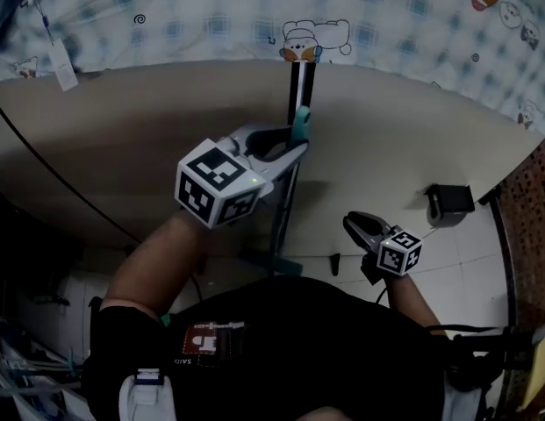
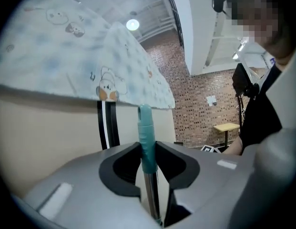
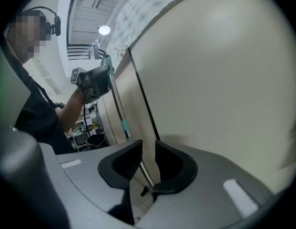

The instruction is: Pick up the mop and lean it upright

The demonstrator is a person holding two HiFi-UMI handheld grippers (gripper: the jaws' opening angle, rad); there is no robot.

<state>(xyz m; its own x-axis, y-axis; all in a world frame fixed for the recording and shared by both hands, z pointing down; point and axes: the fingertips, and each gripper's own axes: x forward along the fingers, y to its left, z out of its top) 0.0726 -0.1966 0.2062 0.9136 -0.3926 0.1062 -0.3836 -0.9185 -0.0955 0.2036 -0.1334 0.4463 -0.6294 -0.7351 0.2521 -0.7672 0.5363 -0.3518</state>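
Jaws of your left gripper (image 2: 148,151) are closed on the mop (image 2: 147,132), clamping the teal grip just below the top of the handle. The teal end stands proud above the jaws, and the metal shaft runs down below them. In the head view the left gripper (image 1: 298,139) is raised at the centre, with the mop (image 1: 285,209) standing close to upright from the jaws to the floor. Its lower end sits in shadow and the mop head cannot be made out.

The handle top lies just in front of a black strip (image 1: 301,82) that runs up a beige panel (image 1: 149,121). Whether the mop touches the panel cannot be told. A checked cloth (image 1: 211,16) with cartoon prints hangs over the panel's top edge.

Jaws of your right gripper (image 3: 148,161) stand narrowly apart and hold nothing. The mop shaft (image 3: 120,113) shows beyond the gap, not between the pads. In the head view the right gripper (image 1: 351,222) is held low, to the right of the shaft and well apart from it. A small black box (image 1: 449,202) sits on the tiled floor (image 1: 465,244) by the panel's foot.
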